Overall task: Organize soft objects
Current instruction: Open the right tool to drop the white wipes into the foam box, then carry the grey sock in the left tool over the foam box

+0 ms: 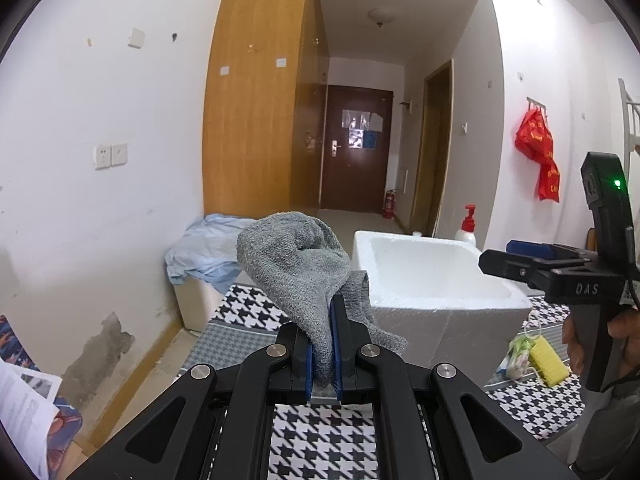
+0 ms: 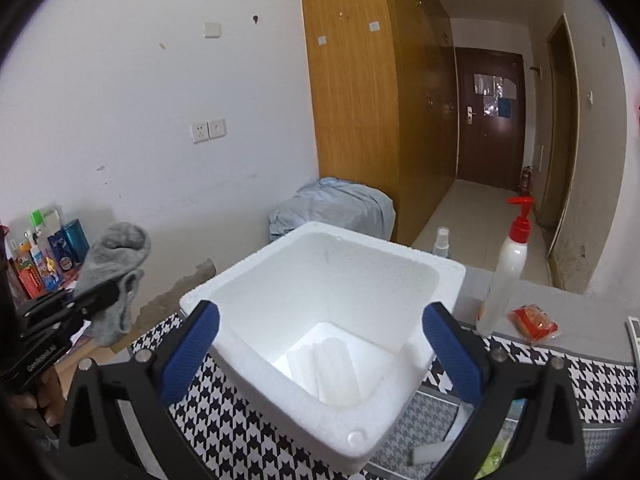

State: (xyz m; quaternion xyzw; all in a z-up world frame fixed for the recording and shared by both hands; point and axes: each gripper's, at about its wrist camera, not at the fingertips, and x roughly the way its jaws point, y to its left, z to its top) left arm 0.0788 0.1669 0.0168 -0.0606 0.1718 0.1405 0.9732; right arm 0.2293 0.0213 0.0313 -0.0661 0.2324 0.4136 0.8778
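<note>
Your left gripper (image 1: 324, 344) is clamped on the grey sock (image 1: 296, 264), held up left of the white foam box (image 2: 320, 280). Your right gripper (image 2: 320, 352) hangs over the box, jaws wide apart, nothing between the pads. A white folded piece (image 2: 332, 368) lies on the box floor.

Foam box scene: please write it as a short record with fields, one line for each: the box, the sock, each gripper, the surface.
box: white foam box, open top, white flat pieces on its floor
sock: grey sock, pinched by left gripper, held in the air left of the box
left gripper: shut on the sock
right gripper: open wide above the box, nothing between the pads
surface: houndstooth cloth under the box
beside box: pump bottle with red top
</note>
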